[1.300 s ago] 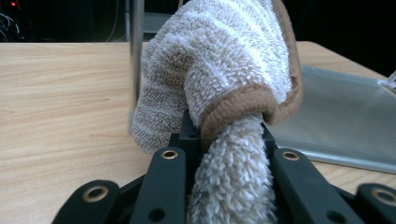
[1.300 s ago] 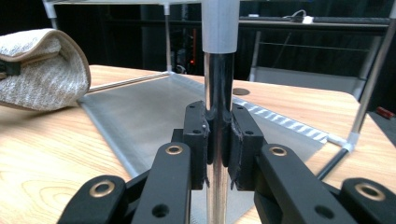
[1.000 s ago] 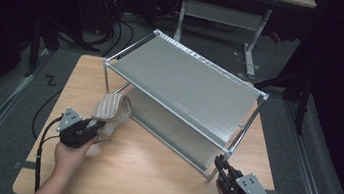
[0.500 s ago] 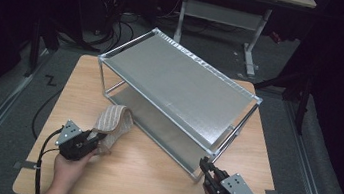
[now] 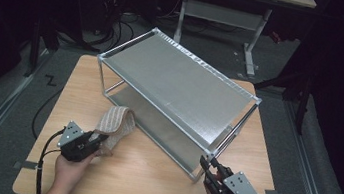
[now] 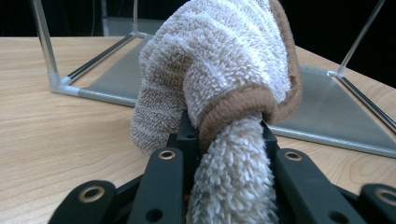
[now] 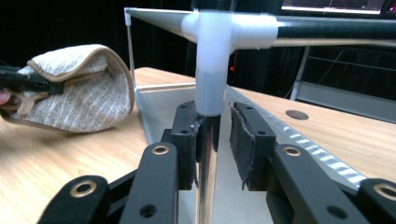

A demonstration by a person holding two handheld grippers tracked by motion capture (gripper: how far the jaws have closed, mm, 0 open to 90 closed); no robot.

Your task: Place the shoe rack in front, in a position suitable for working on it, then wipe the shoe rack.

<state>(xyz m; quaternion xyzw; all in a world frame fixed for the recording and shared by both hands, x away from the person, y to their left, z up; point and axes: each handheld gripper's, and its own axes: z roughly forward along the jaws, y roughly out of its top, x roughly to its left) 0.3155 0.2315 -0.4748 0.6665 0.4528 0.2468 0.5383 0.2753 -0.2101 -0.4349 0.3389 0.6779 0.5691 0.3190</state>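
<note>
Two changes: towel (image 5: 113,125) now out from under the rack (image 5: 181,85), lying lower left on the counter (image 5: 149,175), left gripper (image 5: 96,140) pinching it; right gripper (image 7: 212,140) just loosening, spreading off the rack's corner post (image 7: 208,154).

Your high view looks forward and down over the whole table (image 5: 148,184) from your side. Each gripper view sits low and close along its own jaws: the left faces the towel (image 6: 224,70), the right faces the rack's corner post (image 7: 208,154) (both share towel and rack).
</note>
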